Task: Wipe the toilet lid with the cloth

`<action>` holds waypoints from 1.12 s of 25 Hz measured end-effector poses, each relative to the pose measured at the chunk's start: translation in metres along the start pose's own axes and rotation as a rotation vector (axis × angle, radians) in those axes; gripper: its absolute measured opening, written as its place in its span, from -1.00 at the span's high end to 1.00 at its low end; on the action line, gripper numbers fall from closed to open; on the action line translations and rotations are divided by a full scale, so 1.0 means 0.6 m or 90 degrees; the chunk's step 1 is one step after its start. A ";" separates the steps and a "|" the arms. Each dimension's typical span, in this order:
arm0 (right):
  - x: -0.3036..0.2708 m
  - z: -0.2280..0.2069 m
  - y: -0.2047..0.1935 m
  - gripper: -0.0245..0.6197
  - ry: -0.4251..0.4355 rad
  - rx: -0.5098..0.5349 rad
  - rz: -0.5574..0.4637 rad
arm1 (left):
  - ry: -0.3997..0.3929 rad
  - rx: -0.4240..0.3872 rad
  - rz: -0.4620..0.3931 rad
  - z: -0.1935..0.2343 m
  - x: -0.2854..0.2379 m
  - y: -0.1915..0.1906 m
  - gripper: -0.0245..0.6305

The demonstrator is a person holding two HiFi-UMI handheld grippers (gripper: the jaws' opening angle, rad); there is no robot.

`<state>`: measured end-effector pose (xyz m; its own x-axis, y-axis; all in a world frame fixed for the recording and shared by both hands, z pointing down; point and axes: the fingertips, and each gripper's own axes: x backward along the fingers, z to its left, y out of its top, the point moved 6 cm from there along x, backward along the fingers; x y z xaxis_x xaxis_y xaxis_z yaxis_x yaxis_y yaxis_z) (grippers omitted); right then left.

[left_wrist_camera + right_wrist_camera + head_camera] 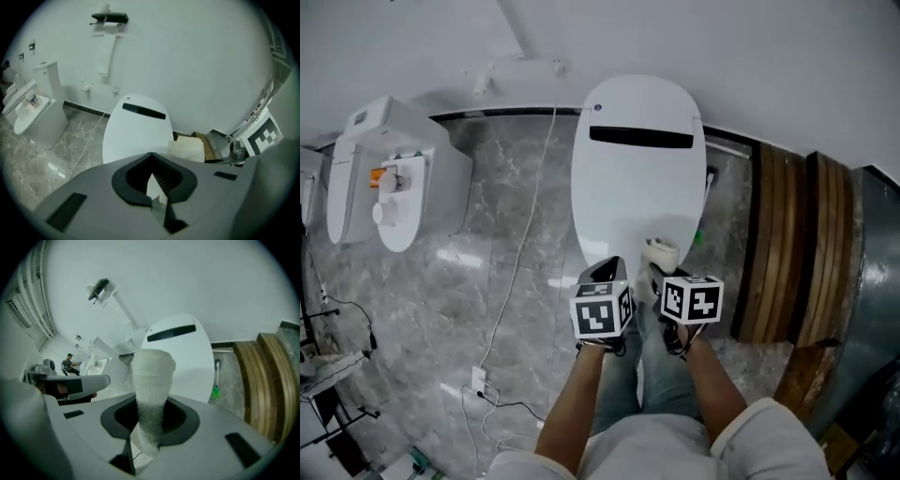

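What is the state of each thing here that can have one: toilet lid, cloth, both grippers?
White oval toilet lid: closed down.
White rolled terry cloth: gripped, sticking out past the jaws.
Left gripper: jaws shut, empty.
Right gripper: jaws shut on the cloth.

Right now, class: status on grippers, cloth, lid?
Left gripper shut. Right gripper shut on cloth. Toilet lid down, cloth by its front edge. Nothing in the way.

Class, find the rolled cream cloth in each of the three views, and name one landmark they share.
Head view: rolled cream terry cloth low centre, at the near edge of the glossy white oval toilet lid.
Left gripper view: right of centre, beside the lid.
Right gripper view: centre foreground, upright.
Shared landmark: that lid's black slot.
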<state>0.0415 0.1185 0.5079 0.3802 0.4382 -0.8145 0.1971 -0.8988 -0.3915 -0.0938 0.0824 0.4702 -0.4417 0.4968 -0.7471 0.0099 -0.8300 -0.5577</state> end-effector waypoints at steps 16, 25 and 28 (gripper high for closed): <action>0.273 0.233 0.180 0.62 0.058 0.195 -0.166 | -0.009 -0.034 -0.255 -0.079 0.317 0.250 0.88; 0.311 0.230 0.188 0.62 0.027 0.220 -0.200 | -0.009 -0.099 -0.279 -0.120 0.336 0.267 0.88; 0.323 0.226 0.201 0.62 0.021 0.216 -0.224 | -0.020 -0.096 -0.278 -0.127 0.333 0.276 0.88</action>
<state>0.0165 0.0937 0.2450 0.3733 0.7109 -0.5960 0.0154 -0.6471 -0.7623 -0.1120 0.0633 0.2010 -0.4607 0.7818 -0.4202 -0.0539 -0.4971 -0.8660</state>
